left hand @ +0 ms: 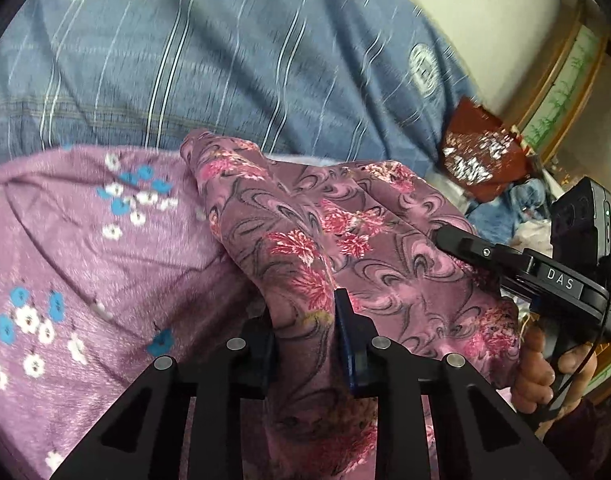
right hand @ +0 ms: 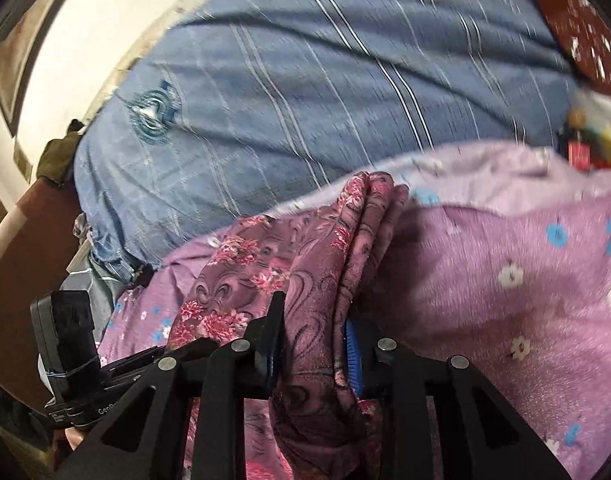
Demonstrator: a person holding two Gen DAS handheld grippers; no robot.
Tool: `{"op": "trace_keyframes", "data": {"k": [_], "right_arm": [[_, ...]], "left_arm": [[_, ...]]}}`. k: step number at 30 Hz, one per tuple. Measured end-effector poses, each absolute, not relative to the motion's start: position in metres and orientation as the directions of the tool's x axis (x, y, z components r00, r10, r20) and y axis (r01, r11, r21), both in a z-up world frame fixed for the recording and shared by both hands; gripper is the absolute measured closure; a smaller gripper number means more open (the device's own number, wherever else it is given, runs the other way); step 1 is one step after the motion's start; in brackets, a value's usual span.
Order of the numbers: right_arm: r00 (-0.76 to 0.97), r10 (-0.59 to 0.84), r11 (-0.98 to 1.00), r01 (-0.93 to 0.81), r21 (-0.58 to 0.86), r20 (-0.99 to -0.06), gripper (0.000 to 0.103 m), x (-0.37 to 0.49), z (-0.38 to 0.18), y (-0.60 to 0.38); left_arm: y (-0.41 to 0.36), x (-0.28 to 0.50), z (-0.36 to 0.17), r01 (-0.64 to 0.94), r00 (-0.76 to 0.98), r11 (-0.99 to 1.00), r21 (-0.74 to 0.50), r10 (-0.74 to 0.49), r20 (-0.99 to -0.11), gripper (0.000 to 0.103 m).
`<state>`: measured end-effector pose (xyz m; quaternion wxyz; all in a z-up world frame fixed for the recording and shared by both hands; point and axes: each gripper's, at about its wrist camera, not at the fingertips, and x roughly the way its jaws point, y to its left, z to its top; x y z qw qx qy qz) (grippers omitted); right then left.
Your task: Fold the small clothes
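You have the jaws of both the left gripper (left hand: 305, 344) and right gripper (right hand: 313, 344) pinching the floral garment (left hand: 345, 240), bunched over the bed's purple sheet (left hand: 85, 260), folding barely begun.

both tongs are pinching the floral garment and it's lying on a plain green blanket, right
Not quite: the blanket is purple with blue and white flowers, not plain green, as both wrist views show. The rest holds: the left tongs and right tongs each pinch the pink floral garment.
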<state>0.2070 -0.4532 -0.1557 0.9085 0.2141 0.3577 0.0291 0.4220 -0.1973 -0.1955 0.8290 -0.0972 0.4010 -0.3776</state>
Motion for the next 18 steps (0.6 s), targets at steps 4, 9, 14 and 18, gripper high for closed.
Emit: {"op": "trace_keyframes", "data": {"k": [4,9,14,18], "right_arm": [[0.782,0.232,0.901,0.052,0.431,-0.579,0.077,0.2,-0.133,-0.439],[0.797,0.313,0.87,-0.023,0.492,-0.516,0.077,0.206,-0.123,-0.41],[0.719,0.37,0.847,-0.002,0.532,-0.588,0.077,0.234,-0.16,-0.38],[0.528,0.322,0.887,0.122,0.446,-0.786,0.069,0.265,-0.23,-0.358]], "left_arm": [[-0.173,0.412,-0.173,0.551,0.428,0.703,-0.45,-0.7,-0.571,0.08],[-0.125,0.393,-0.153,0.532,0.488,0.735,-0.42,-0.672,-0.557,0.08],[-0.088,0.394,-0.178,0.436,0.492,0.826,-0.356,-0.551,-0.674,0.077],[-0.076,0.414,-0.228,0.303,0.406,0.905,-0.298,-0.406,-0.819,0.06]]}}
